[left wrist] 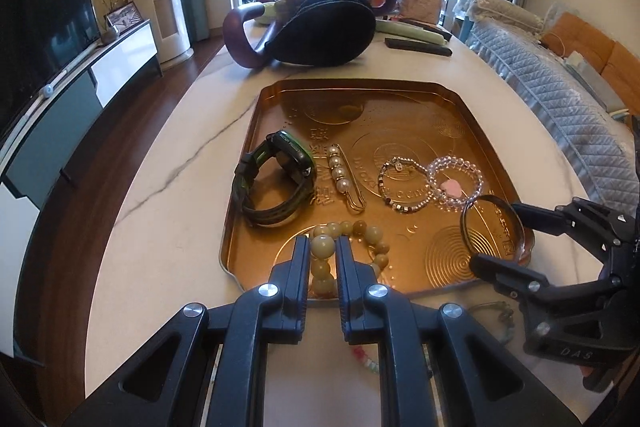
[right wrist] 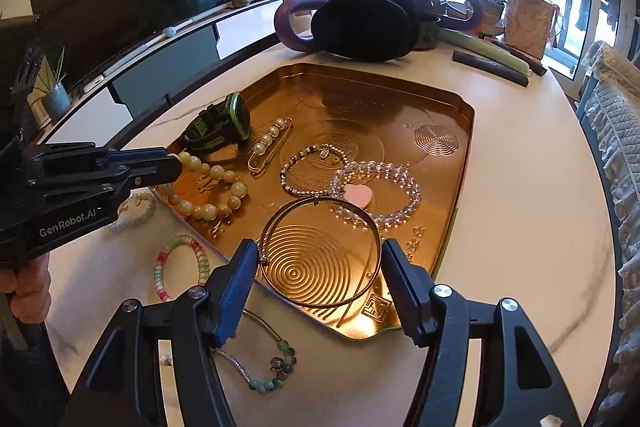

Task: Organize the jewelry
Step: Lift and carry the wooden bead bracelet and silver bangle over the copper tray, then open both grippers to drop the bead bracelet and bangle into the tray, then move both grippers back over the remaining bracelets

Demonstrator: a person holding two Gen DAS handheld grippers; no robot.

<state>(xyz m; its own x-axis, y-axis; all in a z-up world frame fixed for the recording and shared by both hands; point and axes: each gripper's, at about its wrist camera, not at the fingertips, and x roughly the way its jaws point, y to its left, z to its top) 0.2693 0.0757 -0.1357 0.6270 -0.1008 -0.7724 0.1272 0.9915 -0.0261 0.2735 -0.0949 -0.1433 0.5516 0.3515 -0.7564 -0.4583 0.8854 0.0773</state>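
Both claws working the gold metal tray

Left claw pinches the cream bead bracelet; right claw, half-spread, grips the thin metal bangle.

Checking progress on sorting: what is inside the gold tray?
In the gold tray: watch, pearl pin, four bracelets, a bangle. Its near-left corner is hidden behind the left gripper.

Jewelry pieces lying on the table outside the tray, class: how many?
3: white bracelet by the left gripper, pastel bracelet nearer, green-beaded strand beneath the right gripper; others may be hidden.
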